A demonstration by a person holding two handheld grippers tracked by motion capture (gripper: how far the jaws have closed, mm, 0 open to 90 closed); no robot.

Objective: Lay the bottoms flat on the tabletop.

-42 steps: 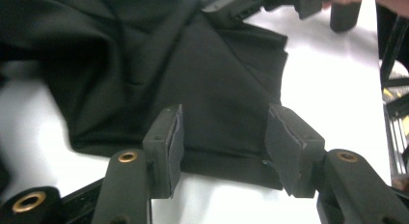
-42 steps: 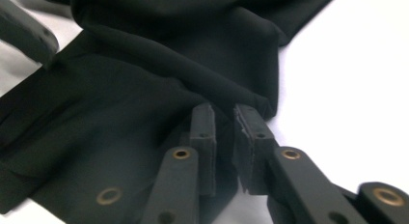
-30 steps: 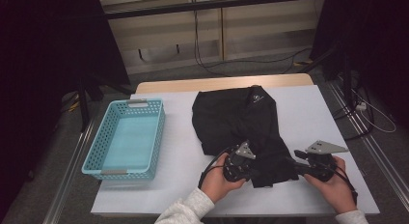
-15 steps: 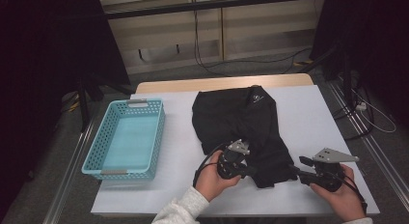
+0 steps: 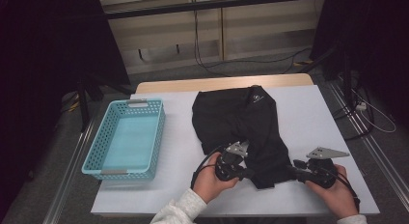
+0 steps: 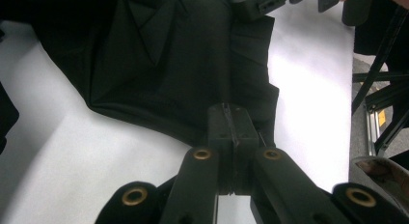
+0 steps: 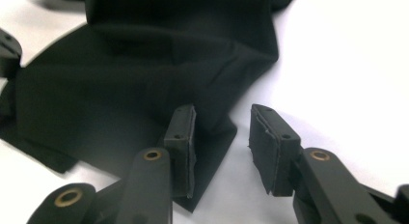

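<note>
A black garment (image 5: pixel 236 118) lies spread on the white table (image 5: pixel 318 113), its lower hem toward the person. My left gripper (image 5: pixel 248 173) is at that hem. In the left gripper view its jaws (image 6: pixel 231 125) are shut on the hem of the garment (image 6: pixel 169 55). My right gripper (image 5: pixel 294 168) is at the garment's lower right corner. In the right gripper view its jaws (image 7: pixel 222 137) stand apart and have just been closing. The corner of the cloth (image 7: pixel 120 74) lies between them, and the pads do not press on it.
A light blue plastic basket (image 5: pixel 159 137) stands on the table's left part with nothing in it. Bare white tabletop lies to the right of the garment. Dark stands and cables are on the floor around the table.
The right gripper drew slightly away from the garment's corner, then came back to it. The left hand has stayed at the hem.
</note>
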